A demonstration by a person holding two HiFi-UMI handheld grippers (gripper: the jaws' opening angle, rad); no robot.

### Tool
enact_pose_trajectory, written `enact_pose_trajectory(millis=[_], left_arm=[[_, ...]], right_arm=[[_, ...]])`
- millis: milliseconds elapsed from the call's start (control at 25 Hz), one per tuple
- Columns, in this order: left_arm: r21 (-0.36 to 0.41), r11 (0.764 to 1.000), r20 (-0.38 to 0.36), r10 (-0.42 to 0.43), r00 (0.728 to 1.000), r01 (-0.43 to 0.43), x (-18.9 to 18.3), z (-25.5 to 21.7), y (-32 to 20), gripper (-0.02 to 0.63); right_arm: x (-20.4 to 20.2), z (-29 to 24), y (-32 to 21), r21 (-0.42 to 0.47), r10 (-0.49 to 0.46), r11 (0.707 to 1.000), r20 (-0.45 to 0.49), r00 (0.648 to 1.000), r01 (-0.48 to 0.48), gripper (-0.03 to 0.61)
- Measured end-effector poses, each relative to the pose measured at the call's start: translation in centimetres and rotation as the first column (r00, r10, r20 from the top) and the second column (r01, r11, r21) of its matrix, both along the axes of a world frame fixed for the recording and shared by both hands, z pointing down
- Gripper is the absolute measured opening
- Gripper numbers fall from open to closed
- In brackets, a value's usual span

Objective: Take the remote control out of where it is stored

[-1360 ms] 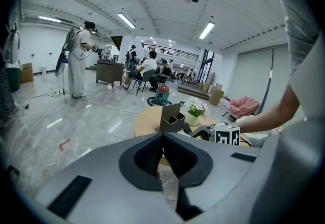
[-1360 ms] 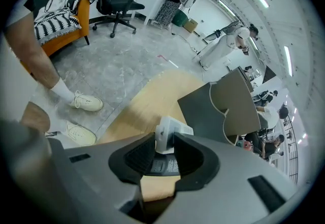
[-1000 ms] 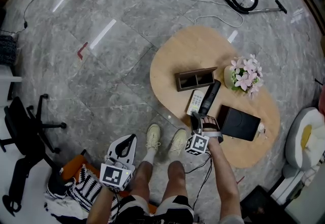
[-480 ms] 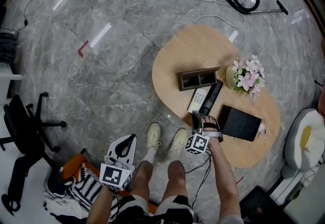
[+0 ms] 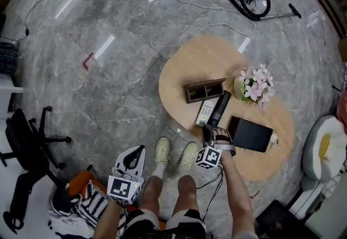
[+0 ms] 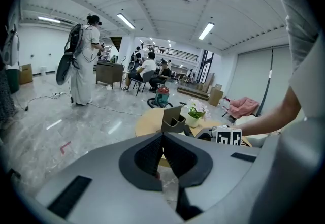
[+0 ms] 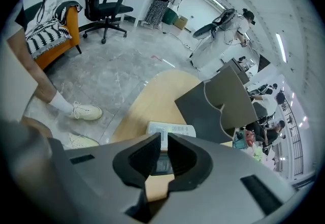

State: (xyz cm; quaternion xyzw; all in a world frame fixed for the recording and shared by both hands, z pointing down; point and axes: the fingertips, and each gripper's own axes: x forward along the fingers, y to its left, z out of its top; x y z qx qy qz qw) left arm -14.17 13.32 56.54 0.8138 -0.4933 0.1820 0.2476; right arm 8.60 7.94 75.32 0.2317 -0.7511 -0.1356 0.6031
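Black remote control (image 5: 219, 108) is stretching across the wooden bench (image 5: 184, 64), its far end sitting just beside the brown organiser (image 5: 203, 90), with a white remote (image 5: 205, 112) lying alongside. Right tongs (image 7: 163, 138) have just been closing and are clamping its near end. Left tongs (image 6: 162, 135) are hanging pressed together, gripping nothing, down by the person's knee.

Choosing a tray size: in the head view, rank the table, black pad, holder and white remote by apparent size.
Largest to smallest:
table
black pad
holder, only slightly smaller than the pad
white remote
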Motion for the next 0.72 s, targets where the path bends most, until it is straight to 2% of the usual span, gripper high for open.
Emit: enact_pose_trajectory(millis=[120, 320, 480, 720], left_arm=[[0.022, 1.000, -0.003, 0.012, 1.000, -0.011, 0.5, -1.4, -0.9, 0.008], [0.050, 0.998, -0.013, 0.038, 0.999, -0.037, 1.8, -3.8, -1.8, 0.008], [0.074, 0.996, -0.009, 0.057, 0.998, -0.057, 2.9, -6.4, -2.6, 0.008], [0.105, 0.992, -0.015, 0.078, 0.997, -0.076, 3.9, -10.1, -3.2, 0.008]], right_arm=[[0.5, -2.0, -0.6, 0.021, 0.046, 0.999, 0.032, 0.998, -0.046, 0.014], [1.5, -5.1, -1.2, -0.011, 0.181, 0.984, 0.116, 0.977, -0.181, 0.009], [2.0, -8.5, -1.3, -0.039, 0.285, 0.958, 0.195, 0.939, -0.283, 0.008], [2.4, -14.4, -1.2, -0.048, 0.382, 0.920, 0.315, 0.869, -0.388, 0.008]])
